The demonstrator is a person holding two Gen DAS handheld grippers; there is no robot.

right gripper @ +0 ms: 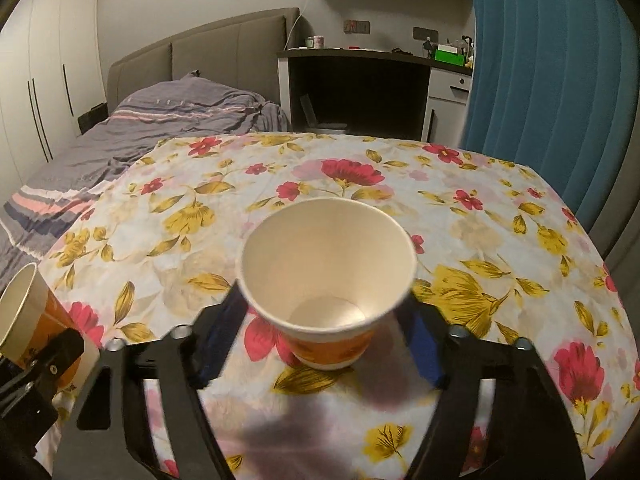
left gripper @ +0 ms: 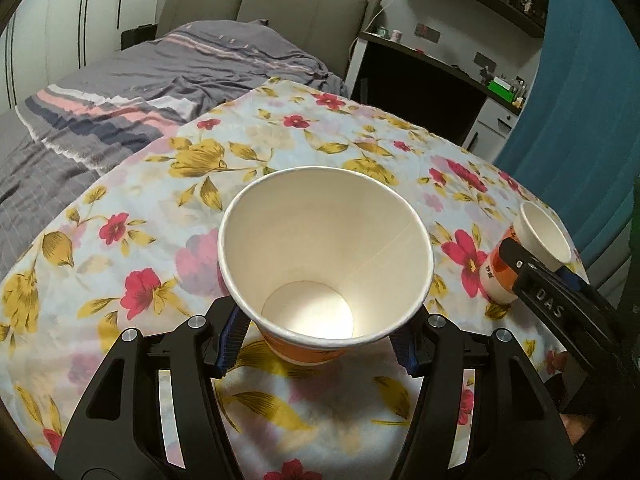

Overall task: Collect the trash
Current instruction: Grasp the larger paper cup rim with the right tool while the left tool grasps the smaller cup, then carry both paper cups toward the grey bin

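- Paper cup [left gripper: 326,248], white inside with an orange band, sits between my left gripper [left gripper: 318,340] jaws; the blue pads [left gripper: 232,336] press on its wall from both sides, so it's gripped.
- That cup is over the near part of the table [left gripper: 132,200], mouth open to the left wrist camera. In the right wrist view it shows at the lower-left edge, tilted, with a black finger across its orange side.
- Left gripper pose: pointing forward and down at a slant over the floral cloth, fingers level with each other, one on each side of the cup.
- Second paper cup [right gripper: 328,256], same type, stands upright on the cloth, centred between my right gripper [right gripper: 320,320] jaws.
- Right fingers are blurred. The tips reach the cup wall just under the rim on both sides, but I can't tell whether the pads actually press or just flank it.
- Left wrist view shows one right finger lying against that cup's side, near the table's right edge.
- Right gripper pose: also slanted down and forward, to the right of the left one; the two cups are well apart.
- Bed [left gripper: 180,64] lies beyond the table, blue curtain [right gripper: 540,60] to the right.
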